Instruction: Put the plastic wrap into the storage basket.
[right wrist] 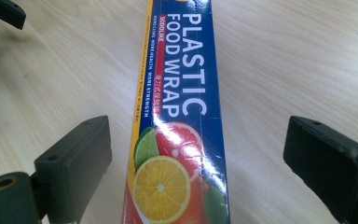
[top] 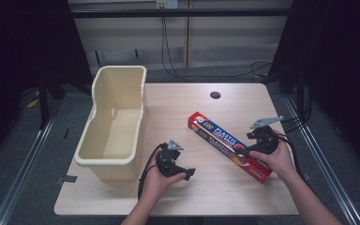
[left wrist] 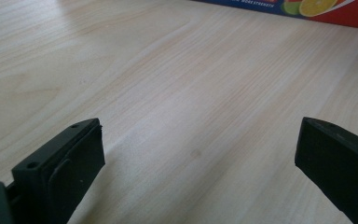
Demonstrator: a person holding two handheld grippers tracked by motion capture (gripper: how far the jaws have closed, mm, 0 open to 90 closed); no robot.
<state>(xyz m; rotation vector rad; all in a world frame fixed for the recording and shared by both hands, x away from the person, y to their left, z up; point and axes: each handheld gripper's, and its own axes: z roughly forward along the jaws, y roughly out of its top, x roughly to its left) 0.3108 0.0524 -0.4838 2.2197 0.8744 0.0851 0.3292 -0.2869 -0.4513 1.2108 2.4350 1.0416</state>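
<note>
My right tongs (right wrist: 196,158), jaws apart, straddle the near end of the plastic wrap box (right wrist: 179,121), lined up along its long axis on the bench (top: 225,187); left tongs (left wrist: 196,158), also apart, sit left of the box over bare wood, farther off.

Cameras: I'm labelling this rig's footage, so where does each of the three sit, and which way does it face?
High view: fixed above the person's side, facing forward and down on the table; both forearms, the left gripper and right gripper show.
Left gripper view: rides the left gripper, looks along its open jaws at bare tabletop.
Right gripper view: rides the right gripper, open jaws either side of the plastic wrap box.
Shared: all three show that box; the bin appears from above.
</note>
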